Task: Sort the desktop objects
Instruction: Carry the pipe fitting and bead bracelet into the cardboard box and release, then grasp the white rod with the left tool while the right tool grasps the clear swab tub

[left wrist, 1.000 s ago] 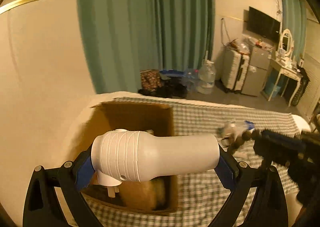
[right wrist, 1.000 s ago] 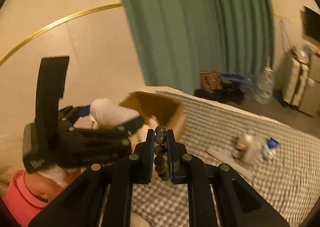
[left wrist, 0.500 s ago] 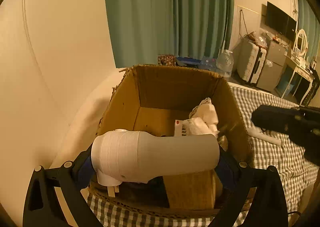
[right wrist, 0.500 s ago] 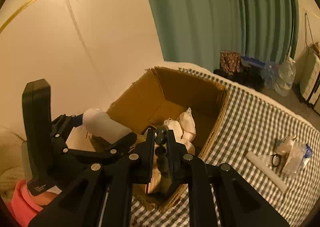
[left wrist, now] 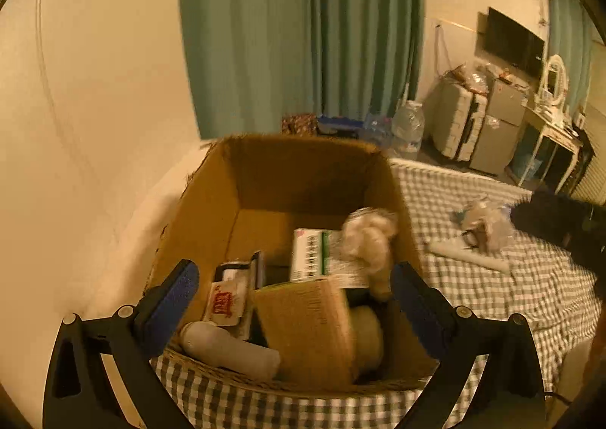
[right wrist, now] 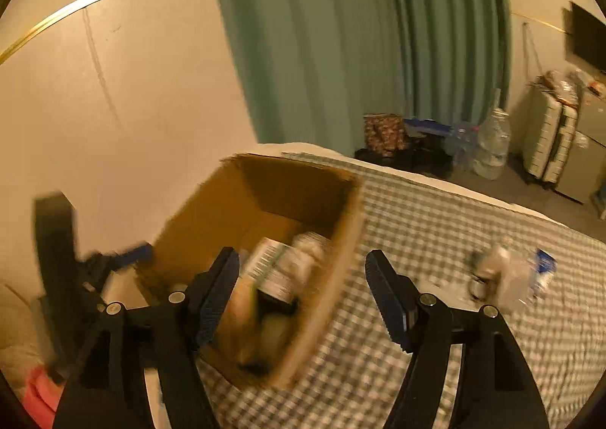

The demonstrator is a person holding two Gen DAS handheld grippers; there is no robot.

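An open cardboard box (left wrist: 212,202) (right wrist: 337,251) stands on the checked cloth by the wall. A white hair-dryer-shaped object (left wrist: 227,351) lies inside it at the near left corner, with small boxes (left wrist: 310,255) and a crumpled white bag (left wrist: 369,239). My left gripper (left wrist: 293,296) is open and empty just above the box. My right gripper (right wrist: 303,285) is open and empty over the box's right wall. Loose items (left wrist: 483,224) (right wrist: 507,273) and a white tube (left wrist: 466,256) lie on the cloth to the right.
The checked cloth (right wrist: 435,224) covers a bed-like surface running right. A cream wall (left wrist: 94,107) and green curtain (left wrist: 303,31) stand behind the box. A pink item (right wrist: 41,391) lies at lower left. Suitcases and a water bottle (right wrist: 492,145) sit on the floor beyond.
My left gripper has opened and the white object has dropped into the box. My right gripper has opened and the beaded string it held is gone from view.
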